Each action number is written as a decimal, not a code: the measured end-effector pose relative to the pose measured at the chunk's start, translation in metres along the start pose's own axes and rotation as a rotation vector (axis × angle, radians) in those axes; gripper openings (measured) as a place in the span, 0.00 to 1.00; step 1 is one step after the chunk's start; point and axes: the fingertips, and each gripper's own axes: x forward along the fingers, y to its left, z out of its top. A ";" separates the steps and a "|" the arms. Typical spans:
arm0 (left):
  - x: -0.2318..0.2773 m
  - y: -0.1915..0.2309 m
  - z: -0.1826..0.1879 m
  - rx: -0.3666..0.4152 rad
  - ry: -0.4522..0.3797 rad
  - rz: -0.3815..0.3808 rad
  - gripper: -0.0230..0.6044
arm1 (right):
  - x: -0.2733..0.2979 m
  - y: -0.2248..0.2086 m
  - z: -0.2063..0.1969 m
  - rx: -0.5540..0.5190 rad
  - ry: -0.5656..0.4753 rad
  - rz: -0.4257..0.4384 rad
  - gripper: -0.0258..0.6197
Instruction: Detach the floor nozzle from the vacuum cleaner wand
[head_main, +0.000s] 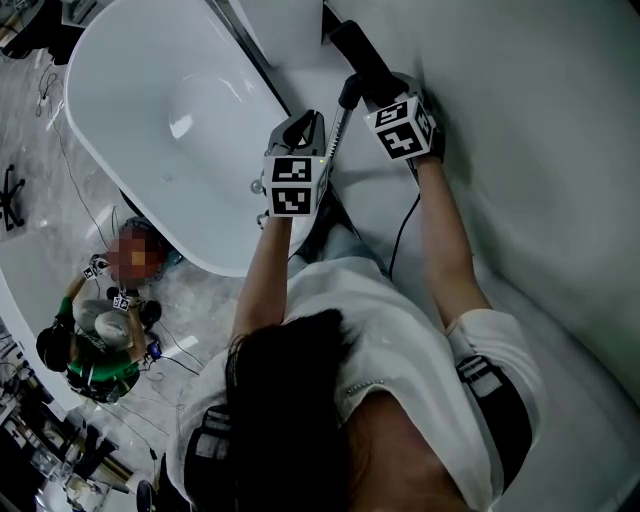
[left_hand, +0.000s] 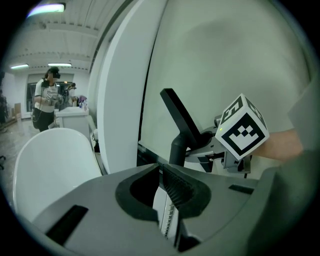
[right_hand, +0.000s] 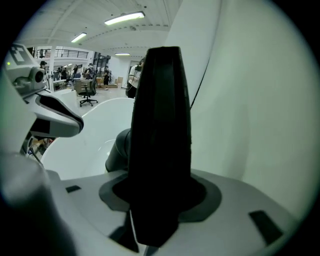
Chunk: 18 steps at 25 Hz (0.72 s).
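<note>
The black floor nozzle (head_main: 358, 50) stands on end against the white wall, and its neck (head_main: 349, 93) joins the thin silver wand (head_main: 335, 140). In the head view my right gripper (head_main: 374, 80) reaches up to the nozzle and my left gripper (head_main: 305, 122) sits just left of the wand. The right gripper view shows the nozzle (right_hand: 161, 125) filling the gap of the right gripper (right_hand: 160, 187), both pads against it. In the left gripper view the left gripper (left_hand: 161, 167) is shut, with the silver wand (left_hand: 168, 217) lying along between its jaws, below the nozzle (left_hand: 181, 117).
A white bathtub (head_main: 150, 120) lies to the left. A person (head_main: 100, 340) crouches on the marble floor beside it, and another person (left_hand: 46, 97) stands far off. A black cable (head_main: 400, 225) hangs under my right arm. The white wall (head_main: 540, 150) is close on the right.
</note>
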 end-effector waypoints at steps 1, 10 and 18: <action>0.001 -0.002 -0.003 0.001 0.003 -0.002 0.05 | 0.000 0.001 -0.002 0.003 -0.003 -0.003 0.39; 0.016 -0.010 -0.010 -0.010 0.051 -0.030 0.05 | -0.005 -0.005 0.007 0.037 -0.020 -0.027 0.37; 0.035 -0.012 -0.040 -0.015 0.124 -0.068 0.15 | -0.002 -0.004 0.009 0.053 -0.044 -0.040 0.37</action>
